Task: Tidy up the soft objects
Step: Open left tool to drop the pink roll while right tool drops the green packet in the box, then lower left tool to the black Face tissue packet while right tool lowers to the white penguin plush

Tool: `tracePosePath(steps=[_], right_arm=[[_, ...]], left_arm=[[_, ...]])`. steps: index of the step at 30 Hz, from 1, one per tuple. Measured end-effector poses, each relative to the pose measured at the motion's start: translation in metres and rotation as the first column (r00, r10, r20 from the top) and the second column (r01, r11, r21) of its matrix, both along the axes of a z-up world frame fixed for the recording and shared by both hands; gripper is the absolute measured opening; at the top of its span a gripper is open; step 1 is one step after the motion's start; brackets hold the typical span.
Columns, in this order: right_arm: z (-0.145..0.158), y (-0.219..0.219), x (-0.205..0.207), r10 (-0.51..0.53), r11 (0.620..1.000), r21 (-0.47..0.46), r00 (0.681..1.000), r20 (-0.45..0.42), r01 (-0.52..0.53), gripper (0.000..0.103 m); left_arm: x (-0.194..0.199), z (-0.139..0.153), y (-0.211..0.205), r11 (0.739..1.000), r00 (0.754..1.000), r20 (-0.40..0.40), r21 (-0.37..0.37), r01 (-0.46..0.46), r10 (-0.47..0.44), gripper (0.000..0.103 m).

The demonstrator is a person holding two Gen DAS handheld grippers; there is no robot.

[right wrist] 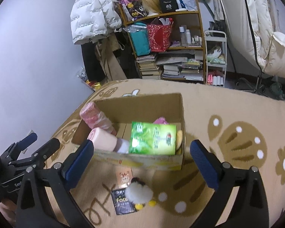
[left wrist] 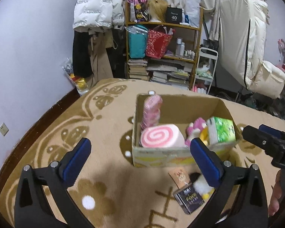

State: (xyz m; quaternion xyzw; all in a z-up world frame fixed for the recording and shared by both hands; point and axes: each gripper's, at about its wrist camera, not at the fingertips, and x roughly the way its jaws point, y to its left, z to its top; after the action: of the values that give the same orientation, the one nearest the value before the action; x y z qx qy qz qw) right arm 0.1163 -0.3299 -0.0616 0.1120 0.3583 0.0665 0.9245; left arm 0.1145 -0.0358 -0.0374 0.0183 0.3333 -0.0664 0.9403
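Note:
An open cardboard box (left wrist: 161, 156) (right wrist: 142, 160) stands on the beige patterned blanket. Inside lie a pink swirl roll cushion (left wrist: 160, 135) (right wrist: 104, 139), a pink wrapped roll (left wrist: 152, 111) (right wrist: 96, 118), a green tissue pack (left wrist: 221, 131) (right wrist: 153, 137) and a pink plush (left wrist: 195, 128). A white plush penguin (right wrist: 139, 192) (left wrist: 201, 187) lies on the blanket in front of the box. My left gripper (left wrist: 140, 159) hangs open before the box with nothing in it. My right gripper (right wrist: 141, 162) is open too, above the penguin, holding nothing.
Beside the penguin lie a small dark box (right wrist: 123, 202) (left wrist: 189, 199) and an orange card (right wrist: 124, 176). A wooden shelf (left wrist: 161, 53) of bags and books stands behind the bed, with hanging coats (left wrist: 98, 5) and a white cart (right wrist: 215, 57).

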Motion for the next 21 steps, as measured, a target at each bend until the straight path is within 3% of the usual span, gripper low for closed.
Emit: tracePosePath(steps=[8, 13, 21], right_arm=[[-0.025, -0.002, -0.012, -0.006, 0.999, 0.051, 0.999, -0.051, 0.008, 0.103], [-0.038, -0.002, -0.019, -0.007, 0.998, 0.067, 0.998, -0.057, 0.011, 0.103], [-0.054, -0.006, -0.016, 0.001, 0.996, 0.092, 0.996, -0.092, 0.007, 0.103]], left_arm=[[-0.011, -0.017, -0.011, 1.000, 0.994, -0.103, -0.001, 0.025, -0.025, 0.103], [-0.005, -0.038, -0.013, 0.998, 0.971, -0.232, -0.048, 0.038, -0.048, 0.103], [0.000, -0.065, -0.016, 0.999, 0.947, -0.319, -0.047, 0.028, -0.042, 0.103]])
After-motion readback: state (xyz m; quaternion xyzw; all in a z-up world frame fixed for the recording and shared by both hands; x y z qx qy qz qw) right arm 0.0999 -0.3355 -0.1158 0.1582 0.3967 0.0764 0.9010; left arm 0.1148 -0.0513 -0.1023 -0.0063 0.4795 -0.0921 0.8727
